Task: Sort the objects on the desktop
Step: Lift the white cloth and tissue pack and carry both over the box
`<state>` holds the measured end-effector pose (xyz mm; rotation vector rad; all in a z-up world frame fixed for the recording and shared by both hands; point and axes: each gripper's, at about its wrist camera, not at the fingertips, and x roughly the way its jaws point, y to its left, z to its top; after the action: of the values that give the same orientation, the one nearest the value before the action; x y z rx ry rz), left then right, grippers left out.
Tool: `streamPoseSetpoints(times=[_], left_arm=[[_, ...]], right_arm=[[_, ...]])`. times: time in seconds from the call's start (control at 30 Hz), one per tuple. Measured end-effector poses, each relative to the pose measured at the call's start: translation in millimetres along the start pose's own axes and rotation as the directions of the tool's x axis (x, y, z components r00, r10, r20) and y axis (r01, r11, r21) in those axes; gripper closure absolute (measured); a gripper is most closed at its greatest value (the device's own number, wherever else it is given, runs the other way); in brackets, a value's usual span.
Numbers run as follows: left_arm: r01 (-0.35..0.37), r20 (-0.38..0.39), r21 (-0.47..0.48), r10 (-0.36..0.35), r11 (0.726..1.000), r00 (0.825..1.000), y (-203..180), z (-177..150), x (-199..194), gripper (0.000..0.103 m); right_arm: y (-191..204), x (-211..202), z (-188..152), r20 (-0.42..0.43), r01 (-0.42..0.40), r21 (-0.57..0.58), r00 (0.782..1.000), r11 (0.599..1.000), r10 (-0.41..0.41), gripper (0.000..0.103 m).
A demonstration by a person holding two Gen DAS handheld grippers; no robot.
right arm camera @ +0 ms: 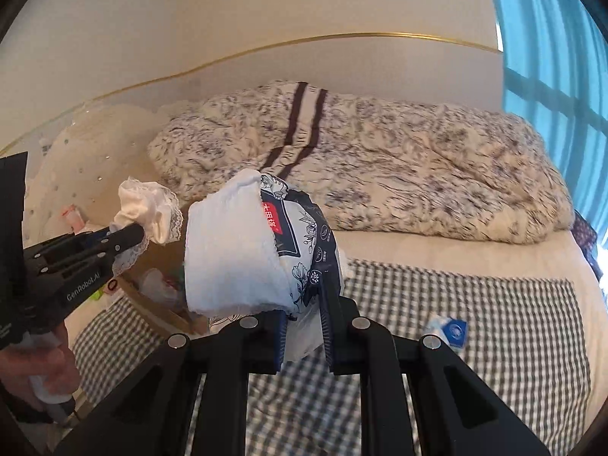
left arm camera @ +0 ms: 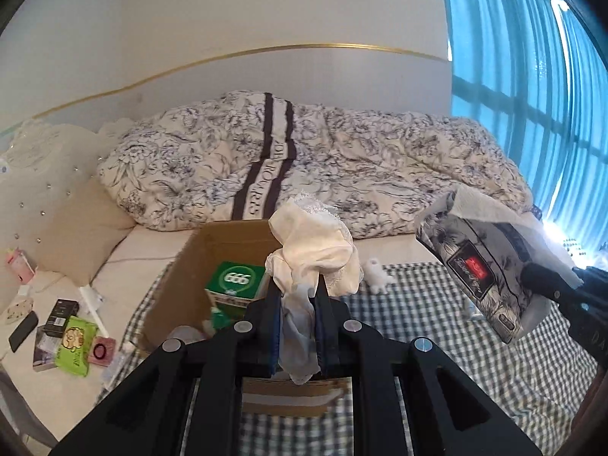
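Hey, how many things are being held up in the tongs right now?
2. A cream lace-trimmed cloth is in the left tongs above the cardboard box; a floral tissue pack is in the right tongs over the checked blanket.

Two black two-finger grippers up: the left gripper (left arm camera: pixel 297 300) pinching one cream lace-trimmed cloth (left arm camera: pixel 317 250), the right gripper (right arm camera: pixel 304 315) clamped on one floral-printed soft tissue pack (right arm camera: pixel 300 250) with white tissue sticking out. One brown cardboard box (left arm camera: pixel 197 262) below, and in it one green carton marked 666 (left arm camera: pixel 235 281). One small white fluffy toy (left arm camera: pixel 376 271) on the one grey-and-white checked cloth (left arm camera: pixel 437 326). One patterned quilt (left arm camera: pixel 342 167), one beige pillow (left arm camera: pixel 76 235), one blue-and-white packet (right arm camera: pixel 450 332).
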<state>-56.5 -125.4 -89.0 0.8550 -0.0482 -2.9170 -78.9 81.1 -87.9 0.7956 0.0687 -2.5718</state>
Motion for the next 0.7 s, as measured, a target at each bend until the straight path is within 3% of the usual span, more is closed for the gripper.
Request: streamPoseSetpoints(times=[0.4, 0.7], left_arm=[[-0.091, -0.043, 0.009, 0.091, 0.996, 0.995, 47.5, 3.2, 32.2, 0.088], [-0.091, -0.082, -0.021, 0.089, 0.996, 0.993, 62.6, -4.1, 57.7, 0.088]], right_arm=[[58.2, 55.7, 26.1, -0.046, -0.080, -0.076, 0.996, 0.994, 0.077, 0.088], [89.0, 92.3, 19.9, -0.095, -0.092, -0.094, 0.992, 0.991, 0.083, 0.088]])
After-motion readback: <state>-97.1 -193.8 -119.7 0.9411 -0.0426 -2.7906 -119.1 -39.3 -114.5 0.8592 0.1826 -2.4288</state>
